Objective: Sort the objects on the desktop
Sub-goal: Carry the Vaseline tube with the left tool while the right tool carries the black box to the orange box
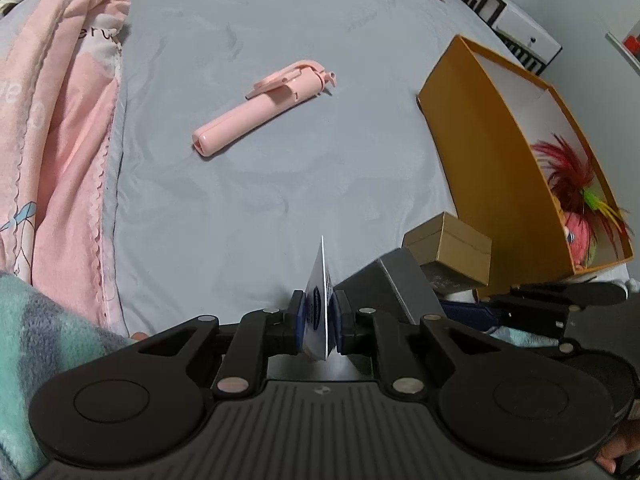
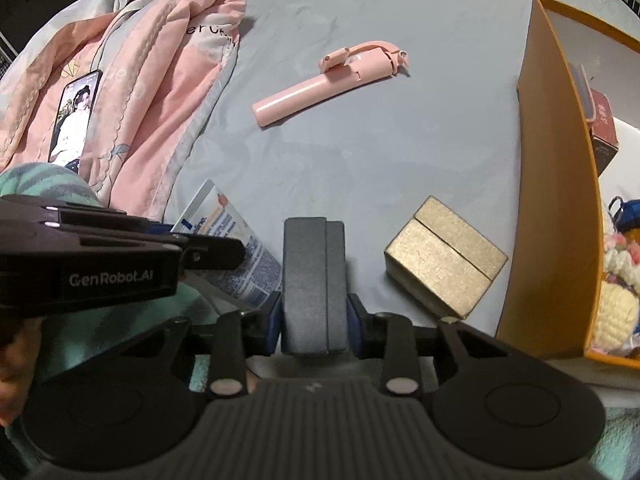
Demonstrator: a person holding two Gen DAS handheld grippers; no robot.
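- left wrist view: the left gripper [image 1: 319, 318] is clenched on a flat white tube [image 1: 320, 300], held edge-on between the blue pads, its long axis running straight out from the fingers.
- same view: the pink selfie stick [image 1: 262, 106] lies loose on the grey bedsheet [image 1: 280, 208] well ahead, long axis slanting from near-left to far-right; the orange box [image 1: 492, 152] stands open to the right, already holding a red-haired doll [image 1: 576, 184].
- same view: the box is on this gripper's right, past the right gripper's dark grey case [image 1: 396, 284] and a small gold box [image 1: 452, 246].
- right wrist view: the right gripper [image 2: 314, 322] grasps the dark grey case [image 2: 314, 280], upright, pads pressed on both sides.
- same view: the orange box wall [image 2: 556, 220] rises close on the right, so i judge this hand the nearer for dropping off; the gold box [image 2: 444, 256] lies between case and wall, touching neither.
- same view: the left gripper [image 2: 116, 256] with its tube [image 2: 236, 236] sits alongside on the left.
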